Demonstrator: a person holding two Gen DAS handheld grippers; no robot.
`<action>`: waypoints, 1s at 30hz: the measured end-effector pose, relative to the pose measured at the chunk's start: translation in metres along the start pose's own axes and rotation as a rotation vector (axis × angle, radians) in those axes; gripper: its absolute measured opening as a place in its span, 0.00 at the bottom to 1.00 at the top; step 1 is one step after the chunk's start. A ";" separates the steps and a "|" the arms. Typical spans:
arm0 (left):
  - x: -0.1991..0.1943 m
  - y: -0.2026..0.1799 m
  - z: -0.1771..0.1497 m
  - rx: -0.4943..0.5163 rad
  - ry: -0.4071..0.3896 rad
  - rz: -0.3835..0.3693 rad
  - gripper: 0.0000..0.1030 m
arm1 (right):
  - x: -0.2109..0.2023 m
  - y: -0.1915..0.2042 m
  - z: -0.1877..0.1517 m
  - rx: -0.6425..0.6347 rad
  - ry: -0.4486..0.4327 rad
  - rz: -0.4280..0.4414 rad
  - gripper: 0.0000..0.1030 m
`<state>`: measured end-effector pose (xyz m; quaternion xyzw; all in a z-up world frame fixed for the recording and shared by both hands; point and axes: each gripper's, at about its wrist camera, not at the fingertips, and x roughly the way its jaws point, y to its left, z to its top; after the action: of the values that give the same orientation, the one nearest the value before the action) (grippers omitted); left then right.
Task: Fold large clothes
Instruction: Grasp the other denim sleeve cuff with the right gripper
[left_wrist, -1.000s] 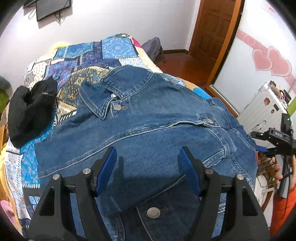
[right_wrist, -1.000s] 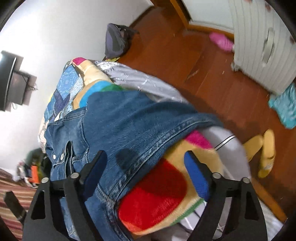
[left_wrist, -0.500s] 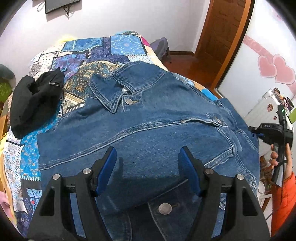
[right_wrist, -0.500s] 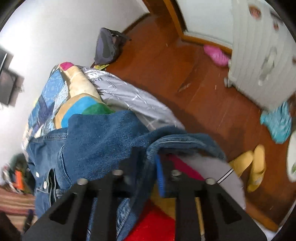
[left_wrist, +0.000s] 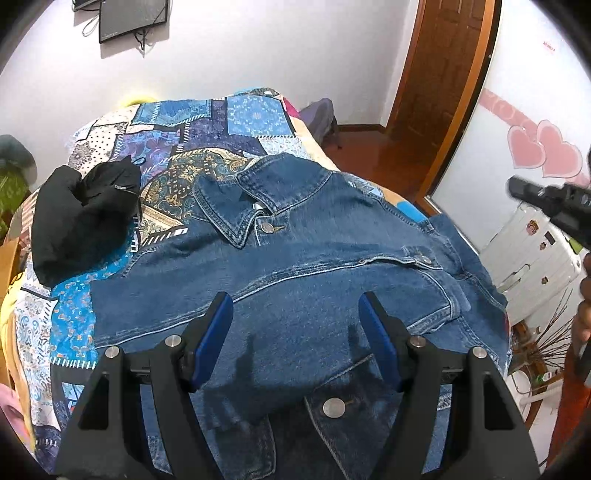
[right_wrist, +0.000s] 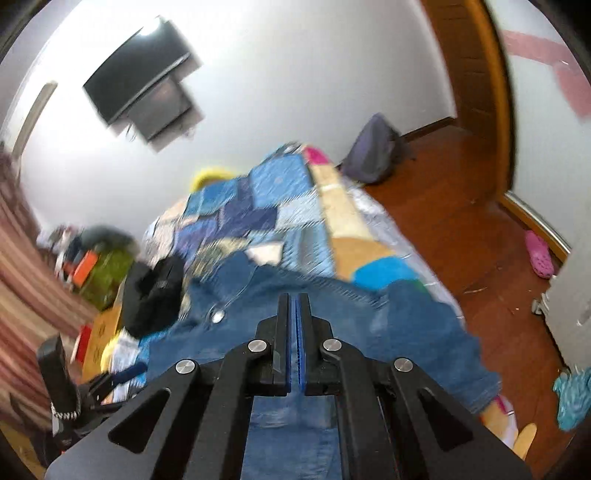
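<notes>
While the denim jacket (left_wrist: 295, 280) covers most of the near end of the patchwork bedspread (left_wrist: 207, 147), a crumpled black garment (left_wrist: 77, 218) lies on the spread beside the jacket's left shoulder, apart from the collar. Wall-mounted screen (left_wrist: 133, 16) above the far end of the bed; grey backpack (right_wrist: 373, 155) on the wooden floor (right_wrist: 461, 229) against the wall; pink clog (right_wrist: 539, 254) and a teal cloth (right_wrist: 572, 395) on the floor to the right; white suitcase (left_wrist: 532, 251) by the wardrobe with pink hearts (left_wrist: 543, 151). Nothing lies on top of the jacket. Left gripper (left_wrist: 297, 339): blue-padded fingers spread wide, hovering over the jacket's lower front, holding nothing; its shadow falls on the denim. Right gripper (right_wrist: 294, 314): jaws pressed together; blue denim shows below and beyond them, but the view is motion-blurred and whether cloth sits between the pads cannot be told. In the left view the right gripper (left_wrist: 554, 206) appears as a black tool raised at the right edge, off the bed. Jacket lies front up, collar toward the far end, one sleeve folded across the chest, hem toward the left gripper, directly beneath it; right side drapes over the bed edge.
</notes>
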<state>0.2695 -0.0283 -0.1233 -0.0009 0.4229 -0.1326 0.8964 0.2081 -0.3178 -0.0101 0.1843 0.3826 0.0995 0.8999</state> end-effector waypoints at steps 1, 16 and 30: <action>-0.002 0.001 0.000 0.002 -0.004 0.001 0.67 | 0.003 0.000 -0.003 0.001 0.010 -0.010 0.02; -0.008 -0.003 -0.007 0.018 -0.016 0.008 0.67 | -0.011 -0.095 -0.046 0.259 0.129 -0.282 0.56; 0.002 -0.010 -0.009 0.002 0.024 0.019 0.67 | 0.030 -0.175 -0.075 0.542 0.193 -0.189 0.59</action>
<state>0.2618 -0.0375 -0.1293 0.0054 0.4335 -0.1246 0.8925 0.1809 -0.4486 -0.1483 0.3710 0.4944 -0.0736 0.7827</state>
